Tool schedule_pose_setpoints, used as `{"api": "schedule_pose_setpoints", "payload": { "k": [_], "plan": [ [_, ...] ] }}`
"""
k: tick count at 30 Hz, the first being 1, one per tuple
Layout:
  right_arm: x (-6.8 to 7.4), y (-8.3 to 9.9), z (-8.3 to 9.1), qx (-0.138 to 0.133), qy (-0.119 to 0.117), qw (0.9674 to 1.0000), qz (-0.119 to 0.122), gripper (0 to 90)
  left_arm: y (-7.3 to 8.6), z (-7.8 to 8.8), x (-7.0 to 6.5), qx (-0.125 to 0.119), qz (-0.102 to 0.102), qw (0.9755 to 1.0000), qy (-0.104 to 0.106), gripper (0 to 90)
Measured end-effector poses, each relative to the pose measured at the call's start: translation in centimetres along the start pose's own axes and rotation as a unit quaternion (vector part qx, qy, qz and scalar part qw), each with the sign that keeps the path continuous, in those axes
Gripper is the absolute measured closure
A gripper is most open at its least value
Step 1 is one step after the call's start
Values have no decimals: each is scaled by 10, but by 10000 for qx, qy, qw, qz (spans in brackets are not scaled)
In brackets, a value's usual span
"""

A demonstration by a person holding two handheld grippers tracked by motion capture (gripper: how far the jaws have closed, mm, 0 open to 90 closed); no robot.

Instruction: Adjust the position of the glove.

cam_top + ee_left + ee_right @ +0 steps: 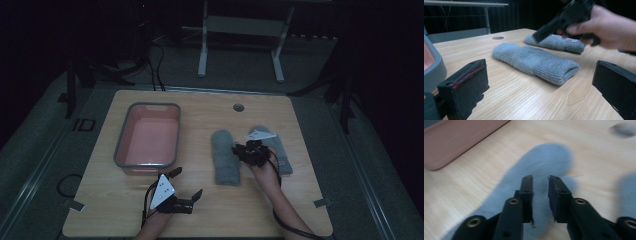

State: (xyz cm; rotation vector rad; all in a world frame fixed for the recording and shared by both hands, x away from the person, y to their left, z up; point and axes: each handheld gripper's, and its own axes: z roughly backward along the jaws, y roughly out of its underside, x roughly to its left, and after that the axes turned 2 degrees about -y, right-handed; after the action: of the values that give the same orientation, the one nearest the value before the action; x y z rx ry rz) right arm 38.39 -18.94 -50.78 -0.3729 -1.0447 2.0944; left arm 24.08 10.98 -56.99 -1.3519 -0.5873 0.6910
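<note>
Right tongs [540, 195] hover narrowly parted over left mitten [224, 157]; left tongs [186, 184] spread wide near table [100, 210] edge.

A light wooden table [210, 210] with rounded corners carries a grey-rimmed pink tub [148, 138] at its left half. Right of the tub two grey knitted mittens lie flat, side by side: the nearer mitten [225, 158] and the farther mitten [281, 154]. A round grommet hole [238, 107] sits near the far edge.
</note>
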Motion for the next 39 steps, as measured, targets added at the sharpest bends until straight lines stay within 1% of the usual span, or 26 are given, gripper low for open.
{"api": "schedule_pose_setpoints", "payload": {
  "k": [1, 2, 3, 4, 5, 8, 10, 13, 15, 17, 18, 20, 21, 22, 23, 24, 26, 28, 29, 30, 31, 32, 35, 36, 38, 39],
  "plan": [
    [-5, 0, 8, -84, 133, 9999, 59, 686, 0, 0, 0, 3, -9, 10000, -1, 6],
    [-11, 0, 15, -141, 197, 9997, 106, 635, 0, 0, 0, 4, -19, 10000, -4, 6],
    [-18, 1, 21, -156, 257, 9995, 86, 585, 0, 0, 0, 3, -24, 10000, -7, 6],
    [-25, 2, 27, -193, 422, 9989, 63, 555, 0, 0, 0, 2, -29, 10000, -10, 6],
    [-32, 5, 33, -198, 563, 9982, 39, 534, 0, 0, -1, -1, -28, 10000, -15, 6],
    [-55, 14, 45, -189, 776, 9968, -79, 500, 0, 0, -1, 3, -29, 10000, -23, 6],
    [-67, 20, 49, -153, 862, 9959, -221, 479, 0, 0, -1, 2, -15, 10000, -29, 6],
    [-80, 28, 49, -25, 990, 9946, -303, 478, 0, -1, -2, 19, -41, 10000, -30, 6],
    [-86, 31, 46, 57, 950, 9946, -425, 478, 0, -1, -3, 40, -74, 10000, -23, 6],
    [-90, 34, 41, 169, 1036, 9936, -420, 478, -1, -2, -3, 49, -73, 10000, -8, 6],
    [-92, 35, 37, 264, 1096, 9924, -491, 478, -1, -2, -4, 66, -68, 10000, 9, 5],
    [-93, 37, 35, 317, 1109, 9918, -543, 478, -2, -2, -3, 42, -14, 10000, 38, 6],
    [-94, 40, 32, 424, 1081, 9909, -683, 471, -4, 0, -3, -20, 103, 9999, 22, 6],
    [-96, 41, 29, 497, 1037, 9908, -715, 465, -4, 0, -3, -20, 103, 9999, 22, 6],
    [-96, 41, 29, 497, 1037, 9908, -715, 465, -6, 1, -2, -75, 210, 9997, 57, 6],
    [-97, 43, 26, 635, 1051, 9895, -764, 466, -7, 1, -2, -90, 255, 9996, 69, 6],
    [-99, 48, 20, 778, 1227, 9856, -868, 467, -9, 2, -4, -123, 177, 9997, 88, 6],
    [-96, 50, 18, 804, 1311, 9844, -853, 525, -10, 2, -5, -131, 134, 9998, 122, 6],
    [-92, 50, 16, 819, 1363, 9842, -776, 617, -12, 2, -7, -156, 124, 9996, 176, 6],
    [-92, 50, 16, 819, 1363, 9842, -776, 617, -12, 2, -7, -156, 124, 9996, 176, 6],
    [-90, 49, 16, 834, 1379, 9840, -759, 663, -13, 2, -7, -161, 97, 9996, 198, 6],
    [-88, 49, 17, 796, 1420, 9826, -899, 746, -14, 2, -8, -171, 91, 9996, 210, 6],
    [-83, 47, 18, 723, 1483, 9802, -1091, 801, -17, 2, -9, -169, 52, 9996, 218, 6],
    [-83, 47, 18, 723, 1483, 9802, -1091, 801, -17, 2, -9, -171, 73, 9996, 217, 6],
    [-77, 44, 21, 669, 1549, 9780, -1227, 811, -18, 1, -9, -122, 87, 9996, 243, 6],
    [-77, 44, 21, 669, 1549, 9780, -1227, 811, -18, 1, -9, -113, 86, 9996, 254, 6]
  ]
}}
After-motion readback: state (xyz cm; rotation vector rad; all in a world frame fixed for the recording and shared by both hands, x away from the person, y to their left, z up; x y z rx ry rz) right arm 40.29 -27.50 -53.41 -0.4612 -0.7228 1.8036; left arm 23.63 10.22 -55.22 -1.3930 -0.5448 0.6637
